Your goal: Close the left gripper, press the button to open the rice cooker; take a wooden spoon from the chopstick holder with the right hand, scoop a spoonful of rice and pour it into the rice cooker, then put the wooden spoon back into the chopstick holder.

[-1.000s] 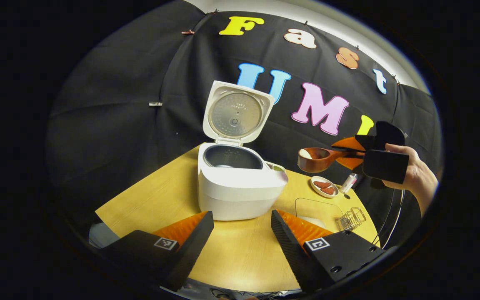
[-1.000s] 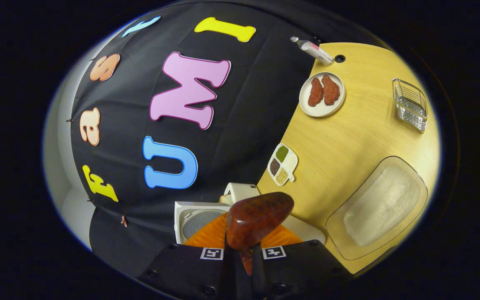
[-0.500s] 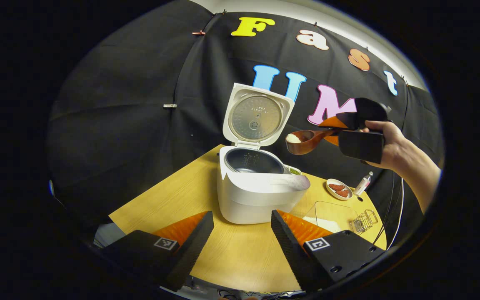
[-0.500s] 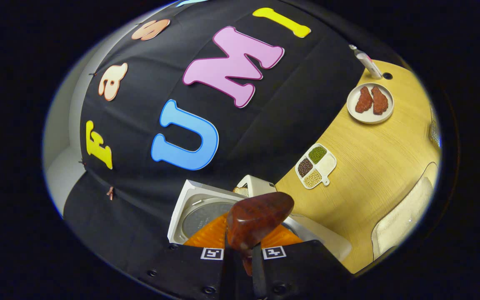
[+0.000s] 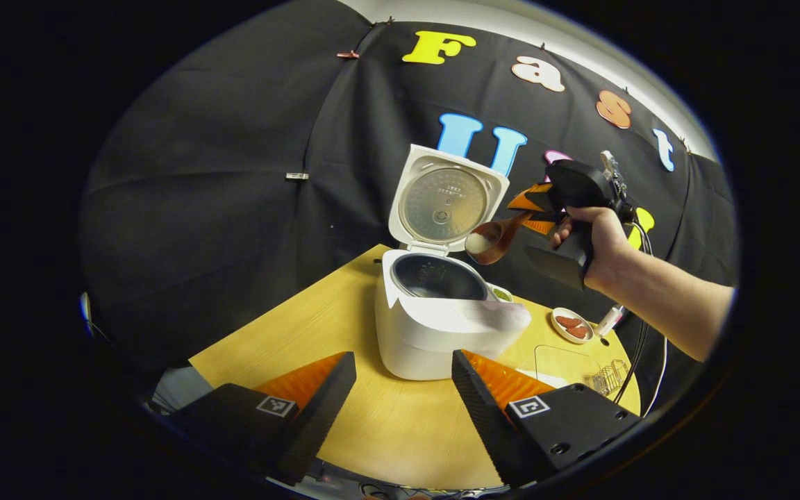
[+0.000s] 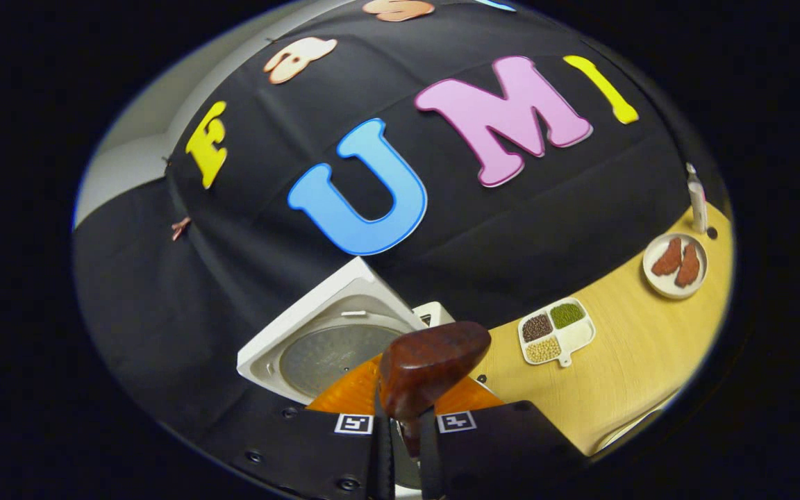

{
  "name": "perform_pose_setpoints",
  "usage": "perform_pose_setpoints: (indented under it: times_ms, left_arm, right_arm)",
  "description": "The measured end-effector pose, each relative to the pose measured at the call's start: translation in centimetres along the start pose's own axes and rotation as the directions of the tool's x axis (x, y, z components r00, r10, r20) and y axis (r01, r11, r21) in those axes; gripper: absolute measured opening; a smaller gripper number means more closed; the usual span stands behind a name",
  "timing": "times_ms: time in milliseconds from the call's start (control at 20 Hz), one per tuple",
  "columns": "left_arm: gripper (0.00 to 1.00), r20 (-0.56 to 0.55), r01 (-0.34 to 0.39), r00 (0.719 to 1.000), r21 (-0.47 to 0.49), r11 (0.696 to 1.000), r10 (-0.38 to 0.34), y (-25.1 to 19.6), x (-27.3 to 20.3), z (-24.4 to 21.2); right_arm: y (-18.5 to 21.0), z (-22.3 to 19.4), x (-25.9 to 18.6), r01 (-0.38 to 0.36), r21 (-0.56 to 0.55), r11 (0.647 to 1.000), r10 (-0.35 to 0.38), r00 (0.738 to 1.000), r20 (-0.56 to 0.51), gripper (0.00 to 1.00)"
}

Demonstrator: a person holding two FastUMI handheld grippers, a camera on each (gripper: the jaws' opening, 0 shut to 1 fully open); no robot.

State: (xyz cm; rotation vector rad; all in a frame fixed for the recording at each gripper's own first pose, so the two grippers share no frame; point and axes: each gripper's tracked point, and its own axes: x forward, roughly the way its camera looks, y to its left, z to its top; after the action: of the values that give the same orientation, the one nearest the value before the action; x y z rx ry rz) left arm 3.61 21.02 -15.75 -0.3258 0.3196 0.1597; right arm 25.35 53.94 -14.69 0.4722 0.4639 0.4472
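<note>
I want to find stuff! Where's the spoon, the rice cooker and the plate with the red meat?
wooden spoon (image 5: 489, 241), left gripper view, bowl holding rice.
rice cooker (image 5: 442, 333), left gripper view, white body.
plate (image 6: 652, 269), right gripper view, bare rim.

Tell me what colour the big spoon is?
The spoon is dark reddish-brown, glossy wood. It shows best in the right gripper view, up close.

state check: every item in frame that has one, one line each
rice cooker: lid up, inner pot exposed
wooden spoon: loaded with rice, tilted over the pot
right gripper: jaws shut on the spoon handle
left gripper: jaws open, holding nothing
sectioned dish: three compartments filled, one bare
</note>
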Motion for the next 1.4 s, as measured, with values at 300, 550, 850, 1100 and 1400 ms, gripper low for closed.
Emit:
perform_pose_setpoints:
  times_ms: [300, 550, 850, 1100, 1400]
  left_arm:
    - [0.96, -0.003, -0.038, 0.999, 0.004, 0.999, 0.038, 2.4, 0.3, 0.0]
    - [0.96, -0.025, -0.056, 0.998, -0.043, 0.998, 0.055, 3.6, 0.1, -1.0]
    - [0.96, -0.005, -0.021, 1.000, 0.004, 1.000, 0.021, 2.8, -0.2, -0.6]
    - [0.96, 0.000, -0.004, 1.000, -0.001, 1.000, 0.004, 2.2, -0.2, -0.6]
    - [0.96, 0.004, 0.009, 1.000, 0.011, 1.000, -0.009, 1.4, -0.6, -0.7]
  right_arm:
    - [1.5, -3.7, 1.9, -0.040, -0.289, 0.956, 0.032, 0.999, -0.032, 0.19]
    - [3.9, -6.6, 2.1, -0.110, -0.513, 0.851, 0.089, 0.994, -0.066, 0.18]
    - [5.7, -9.2, 1.3, -0.188, -0.712, 0.676, 0.166, 0.981, -0.101, 0.18]
    - [5.1, -10.2, 1.1, -0.201, -0.770, 0.606, 0.162, 0.978, -0.128, 0.19]
    - [6.0, -5.8, -1.5, -0.191, -0.669, 0.718, 0.200, 0.978, -0.066, 0.18]
